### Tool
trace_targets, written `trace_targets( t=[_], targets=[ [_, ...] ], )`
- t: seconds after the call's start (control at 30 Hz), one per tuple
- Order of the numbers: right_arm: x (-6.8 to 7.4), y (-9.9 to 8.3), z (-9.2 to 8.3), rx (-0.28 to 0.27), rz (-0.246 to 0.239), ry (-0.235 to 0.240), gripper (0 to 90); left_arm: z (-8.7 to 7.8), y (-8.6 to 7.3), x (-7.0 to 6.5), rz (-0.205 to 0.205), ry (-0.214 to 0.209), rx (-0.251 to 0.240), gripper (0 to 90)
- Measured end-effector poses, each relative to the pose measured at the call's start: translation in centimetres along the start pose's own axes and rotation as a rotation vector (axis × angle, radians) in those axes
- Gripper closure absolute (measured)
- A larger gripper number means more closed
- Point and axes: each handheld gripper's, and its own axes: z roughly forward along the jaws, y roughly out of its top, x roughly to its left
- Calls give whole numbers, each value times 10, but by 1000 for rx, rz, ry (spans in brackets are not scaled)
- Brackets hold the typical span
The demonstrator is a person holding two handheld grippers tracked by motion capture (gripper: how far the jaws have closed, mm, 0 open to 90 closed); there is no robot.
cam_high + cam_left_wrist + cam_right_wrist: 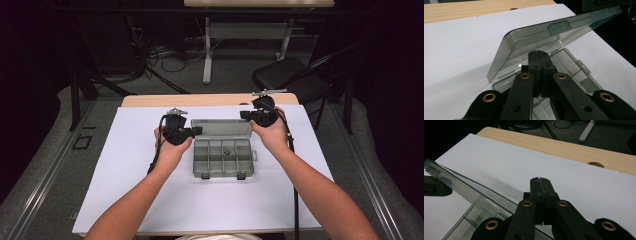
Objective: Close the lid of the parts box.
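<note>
The clear plastic organizer box (223,156) is sitting in the middle of the white sheet (125,190), and its lid (220,128) is standing raised behind the compartments. The left gripper (196,131) is hovering at the box's left rear corner with its jaws pressed together on nothing. The right gripper (243,115) is hanging at the right rear corner, jaws likewise together and empty. One small dark piece (226,151) is lying in a middle compartment. Opening looks done; filling or sorting the compartments seems mostly left.
</note>
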Motion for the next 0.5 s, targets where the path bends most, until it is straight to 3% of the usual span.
trace_targets(
  t=[0.33, 0.5],
  targets=[
    [-2, -9, -1, 24, 0, 28, 900, 1, -8, -7, 16, -9, 19, 900],
    [-1, -11, -3, 23, 4, 33, 900, 2, -16, -6, 3, -17, 15, 900]
  ],
)
